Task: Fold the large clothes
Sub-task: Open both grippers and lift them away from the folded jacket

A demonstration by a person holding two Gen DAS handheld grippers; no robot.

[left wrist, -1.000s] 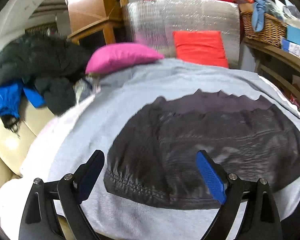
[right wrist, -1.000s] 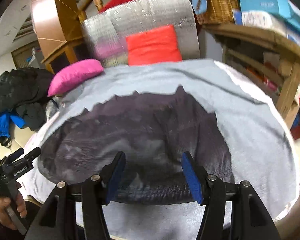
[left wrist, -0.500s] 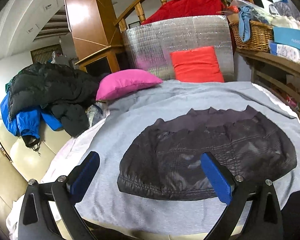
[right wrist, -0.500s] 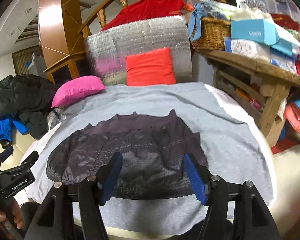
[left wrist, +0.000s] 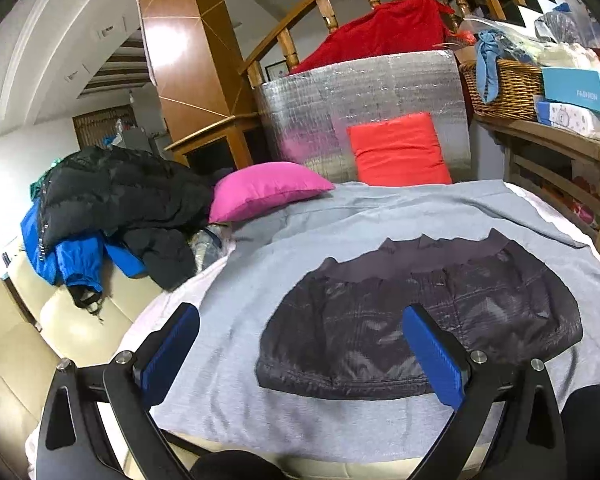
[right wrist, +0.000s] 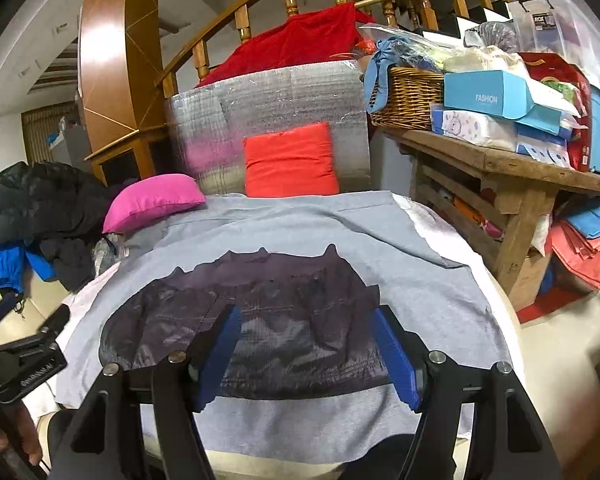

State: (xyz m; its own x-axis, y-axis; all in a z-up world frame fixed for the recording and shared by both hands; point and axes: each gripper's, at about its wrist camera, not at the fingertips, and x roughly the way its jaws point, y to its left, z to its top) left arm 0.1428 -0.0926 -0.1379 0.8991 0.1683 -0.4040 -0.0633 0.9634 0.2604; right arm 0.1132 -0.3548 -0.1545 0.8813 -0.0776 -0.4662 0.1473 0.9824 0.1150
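A dark quilted garment (left wrist: pixel 420 316) lies folded flat on a grey sheet (left wrist: pixel 300 240) over the table; it also shows in the right wrist view (right wrist: pixel 260 320). My left gripper (left wrist: pixel 300 356) is open and empty, held above the garment's near left edge. My right gripper (right wrist: pixel 308 356) is open and empty above the garment's near edge. The left gripper's body (right wrist: pixel 24 364) shows at the left edge of the right wrist view.
A pink pillow (left wrist: pixel 268 190) and a red pillow (left wrist: pixel 398 150) lie at the far end before a silver foil panel (left wrist: pixel 360 100). Black and blue jackets (left wrist: pixel 108 208) pile on a cream sofa at left. A cluttered wooden shelf (right wrist: pixel 508 168) stands at right.
Both grippers have pulled back and up from the garment, so more of the room shows. The garment lies still on the sheet.
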